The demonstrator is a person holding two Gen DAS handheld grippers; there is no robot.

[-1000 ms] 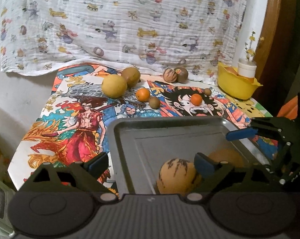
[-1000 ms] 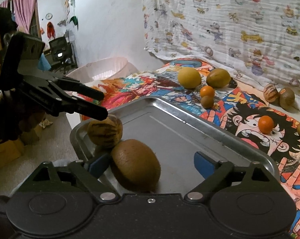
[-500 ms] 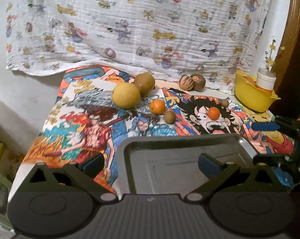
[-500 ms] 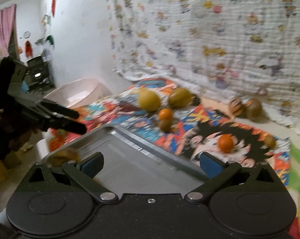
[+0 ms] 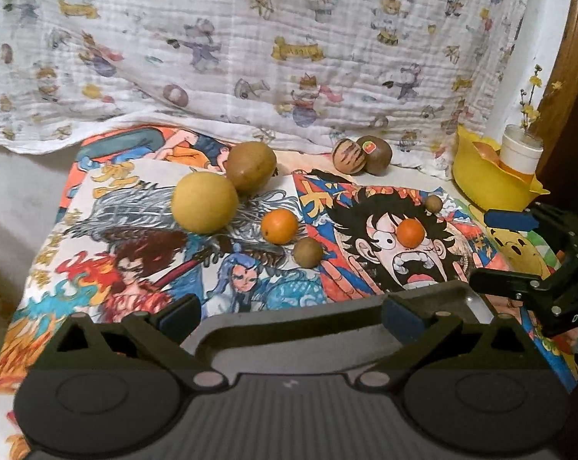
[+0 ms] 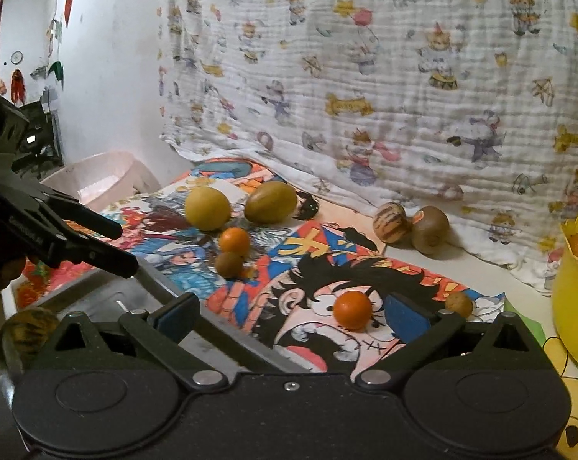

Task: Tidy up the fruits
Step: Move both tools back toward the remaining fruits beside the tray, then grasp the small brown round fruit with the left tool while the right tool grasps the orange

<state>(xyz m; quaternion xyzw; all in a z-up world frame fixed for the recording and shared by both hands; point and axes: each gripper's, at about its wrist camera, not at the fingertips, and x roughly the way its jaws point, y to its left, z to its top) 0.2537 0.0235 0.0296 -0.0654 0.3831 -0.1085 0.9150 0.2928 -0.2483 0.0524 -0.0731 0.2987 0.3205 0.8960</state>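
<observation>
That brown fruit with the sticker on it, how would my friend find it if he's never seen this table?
Start at the cartoon-print sheet hanging behind the table, then look where its hem meets the tabletop, toward the yellow bowl. Two brown fruits touch there. The sticker fruit is the smooth one nearer the bowl; its neighbour, the striped fruit, has dark streaks and no sticker.

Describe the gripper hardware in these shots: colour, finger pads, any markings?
Both are matte black plastic. The left gripper has a ribbed body, two round discs, silver pivot screws and angular linkage arms ending in blue fingertip pads. The right gripper looks the same. Seen from the left camera, it carries pale lettering on its side, partly cut off. No cables visible.
</observation>
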